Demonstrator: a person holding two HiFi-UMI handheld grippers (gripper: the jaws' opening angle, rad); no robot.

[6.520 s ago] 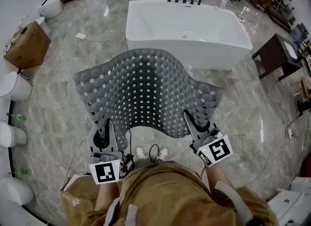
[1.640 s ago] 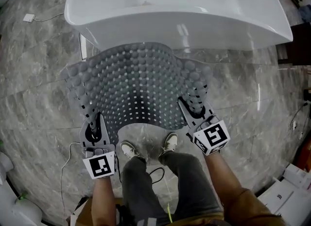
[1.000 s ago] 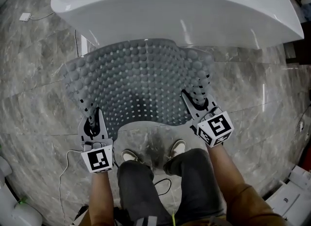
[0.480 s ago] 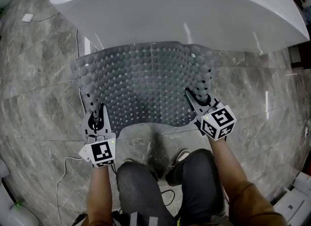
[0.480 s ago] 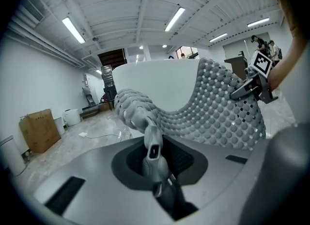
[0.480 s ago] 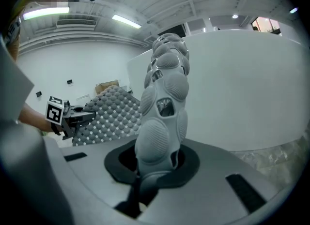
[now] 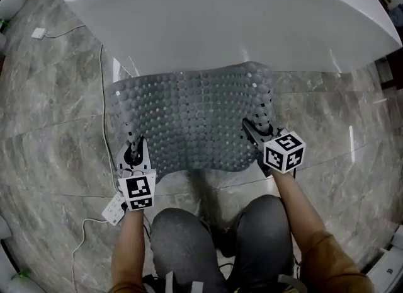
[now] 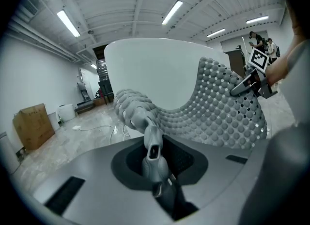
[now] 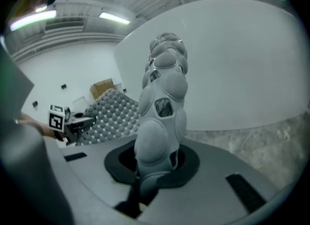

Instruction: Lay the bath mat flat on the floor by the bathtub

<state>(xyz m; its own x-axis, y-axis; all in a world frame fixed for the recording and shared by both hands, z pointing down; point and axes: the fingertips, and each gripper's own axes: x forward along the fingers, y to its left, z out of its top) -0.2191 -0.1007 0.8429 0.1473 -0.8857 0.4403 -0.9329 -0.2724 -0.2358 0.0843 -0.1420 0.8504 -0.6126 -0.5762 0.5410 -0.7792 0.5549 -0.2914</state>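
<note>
A grey bubbled bath mat (image 7: 189, 118) with rows of small holes is spread low over the marble floor, its far edge at the foot of the white bathtub (image 7: 227, 14). My left gripper (image 7: 133, 149) is shut on the mat's near left corner (image 8: 145, 122). At the near right corner, my right gripper (image 7: 252, 128) is shut on the mat's edge (image 9: 162, 103). Between the two grips the near edge sags toward the floor. In the left gripper view the mat (image 8: 218, 108) curves up to the right gripper (image 8: 254, 81).
A white cable (image 7: 104, 77) runs along the floor left of the mat to a small white box (image 7: 114, 208) by my left hand. The person's knees (image 7: 214, 235) are just behind the mat's near edge. A cardboard box (image 8: 34, 125) stands far left.
Both grippers have come down and toward the tub with the mat. The mat has flattened from a raised hump to a low spread, and the person has crouched.
</note>
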